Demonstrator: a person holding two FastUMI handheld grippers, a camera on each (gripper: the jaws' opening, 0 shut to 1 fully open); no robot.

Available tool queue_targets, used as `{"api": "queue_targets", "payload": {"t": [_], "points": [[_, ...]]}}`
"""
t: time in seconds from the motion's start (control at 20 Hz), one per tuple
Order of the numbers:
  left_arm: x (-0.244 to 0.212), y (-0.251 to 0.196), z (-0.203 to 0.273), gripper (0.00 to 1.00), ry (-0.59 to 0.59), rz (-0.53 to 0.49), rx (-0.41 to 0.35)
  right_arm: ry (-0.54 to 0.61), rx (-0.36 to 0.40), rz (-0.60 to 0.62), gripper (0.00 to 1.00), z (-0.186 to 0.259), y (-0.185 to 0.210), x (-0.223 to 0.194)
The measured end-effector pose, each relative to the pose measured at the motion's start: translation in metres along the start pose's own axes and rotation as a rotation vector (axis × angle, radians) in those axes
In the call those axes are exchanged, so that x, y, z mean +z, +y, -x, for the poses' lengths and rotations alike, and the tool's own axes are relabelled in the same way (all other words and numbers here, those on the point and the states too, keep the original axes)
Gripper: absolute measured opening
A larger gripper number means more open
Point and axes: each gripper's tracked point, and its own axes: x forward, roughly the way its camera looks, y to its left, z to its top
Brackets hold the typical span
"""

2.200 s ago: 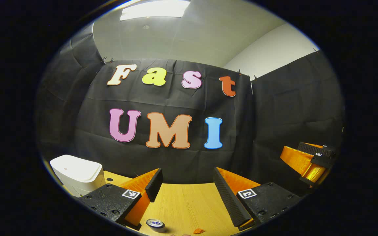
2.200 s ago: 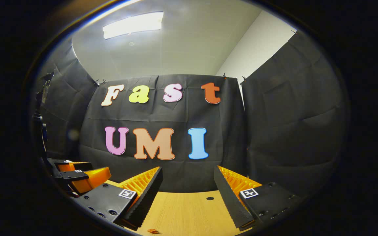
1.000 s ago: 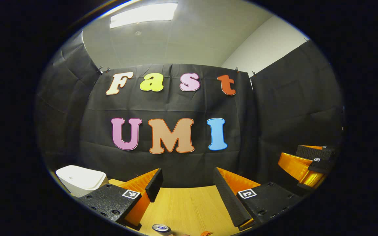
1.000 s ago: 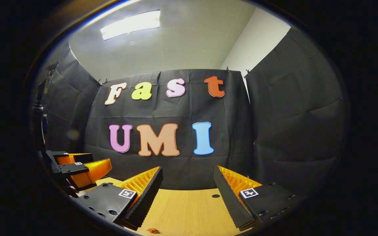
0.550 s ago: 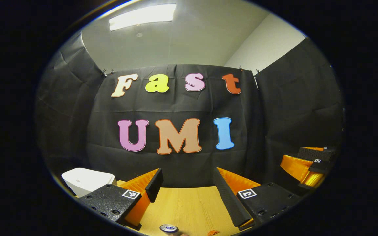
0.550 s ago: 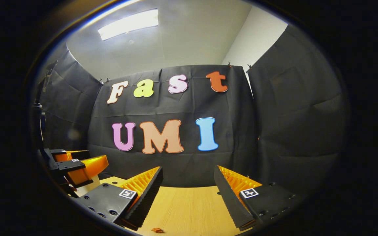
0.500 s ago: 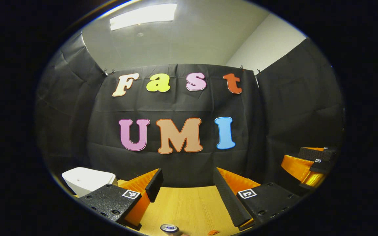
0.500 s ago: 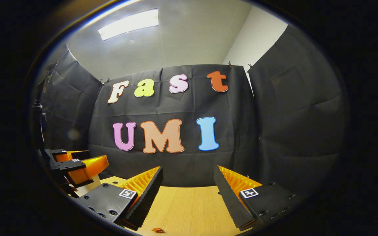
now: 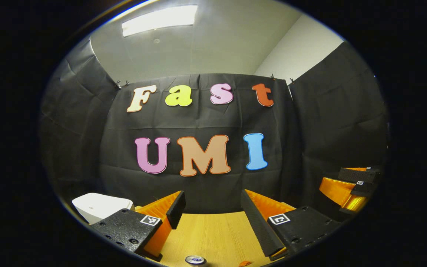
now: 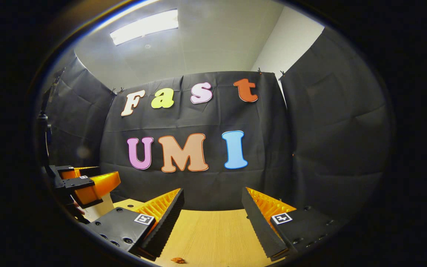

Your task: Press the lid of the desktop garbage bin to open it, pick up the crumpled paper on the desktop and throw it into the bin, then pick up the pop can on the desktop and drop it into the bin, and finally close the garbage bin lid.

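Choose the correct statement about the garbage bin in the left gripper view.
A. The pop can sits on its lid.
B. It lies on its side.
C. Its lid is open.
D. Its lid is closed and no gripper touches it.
D: the white garbage bin stands with its lid down flat, apart from the left gripper.

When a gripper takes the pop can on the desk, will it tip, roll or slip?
The pop can stands upright, top showing, so a side push may tip it and let it roll. Its shiny metal probably slips and dents easily.
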Motion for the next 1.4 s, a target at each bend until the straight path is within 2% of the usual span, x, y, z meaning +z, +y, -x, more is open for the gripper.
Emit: {"api": "queue_targets", "payload": {"t": [0.05, 0.15, 0.4, 0.55, 0.6, 1.0, 1.4], "points": [[0.000, 0.000, 0.000, 0.87, -0.003, -0.003, -0.003, 0.001, 0.003, 0.004, 0.98, 0.000, 0.001, 0.000], [0.002, 0.004, 0.001, 0.72, -0.007, -0.009, 0.003, 0.003, 0.006, 0.005, 0.98, 0.000, 0.001, -0.001], [0.000, 0.029, 0.008, 0.17, 0.004, -0.031, 0.065, 0.017, 0.033, -0.004, 0.98, -0.002, 0.015, -0.007], [-0.002, 0.054, 0.013, 0.07, 0.011, -0.033, 0.125, 0.018, 0.064, -0.001, 0.98, -0.006, 0.031, -0.007], [-0.002, 0.061, 0.014, 0.01, 0.016, -0.028, 0.134, 0.017, 0.075, 0.000, 0.99, -0.008, 0.037, -0.008], [-0.011, 0.167, 0.027, 0.00, 0.042, -0.076, 0.341, 0.015, 0.149, 0.014, 0.98, -0.018, 0.083, -0.009], [-0.068, 0.268, 0.036, 0.00, 0.159, -0.064, 0.520, 0.032, 0.143, 0.033, 0.98, -0.023, 0.106, -0.015]]}}
